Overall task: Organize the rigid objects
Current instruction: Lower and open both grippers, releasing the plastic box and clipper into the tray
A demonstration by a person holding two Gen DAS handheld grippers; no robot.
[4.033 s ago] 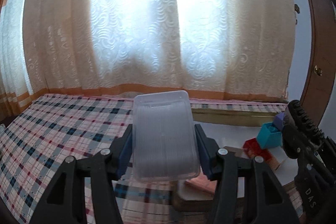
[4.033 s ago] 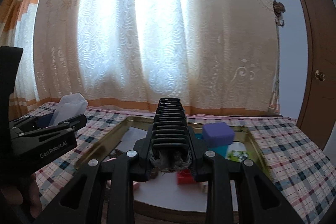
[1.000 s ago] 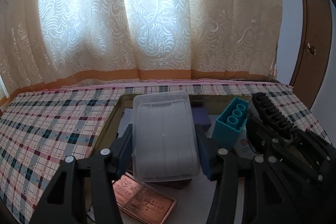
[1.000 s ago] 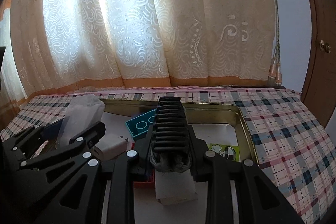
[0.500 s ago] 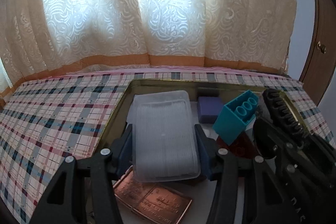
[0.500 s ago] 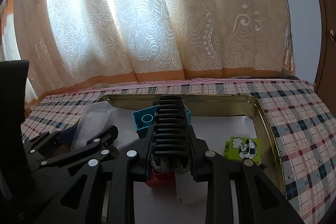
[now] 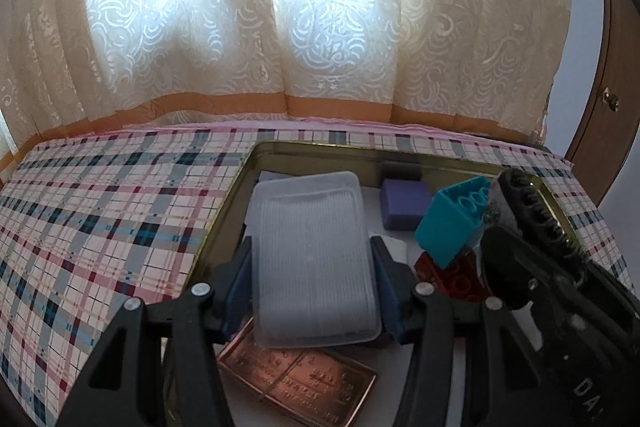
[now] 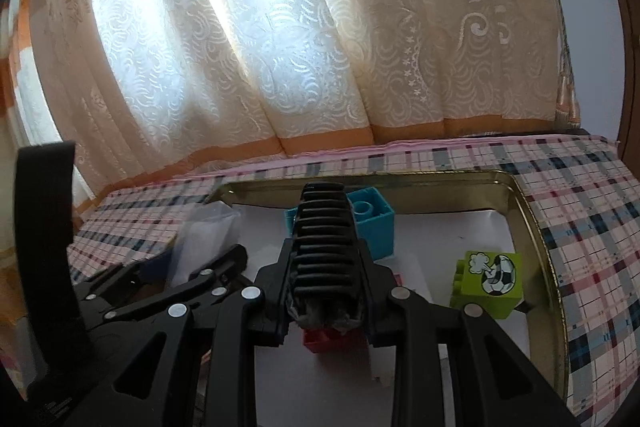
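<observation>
A clear plastic box [image 7: 314, 259] sits clamped between the half-open jaws of the left gripper [image 7: 314, 263], tilted downward over the gold tray [image 7: 360, 149]. Beside it, the right gripper [image 8: 326, 247] angles down, jaws closed on a black ribbed object [image 8: 325, 243], above a teal block [image 8: 374, 227] and red brick [image 8: 324, 341].

toy bricks: 3 (teal [image 7: 448, 223], red [image 7: 452, 277], green [image 8: 488, 277]) | purple block [image 7: 404, 203]: 1 | clear box [image 7: 314, 255]: 1 | copper plate [image 7: 300, 385]: 1 | tray [image 7: 320, 147]: 1
</observation>
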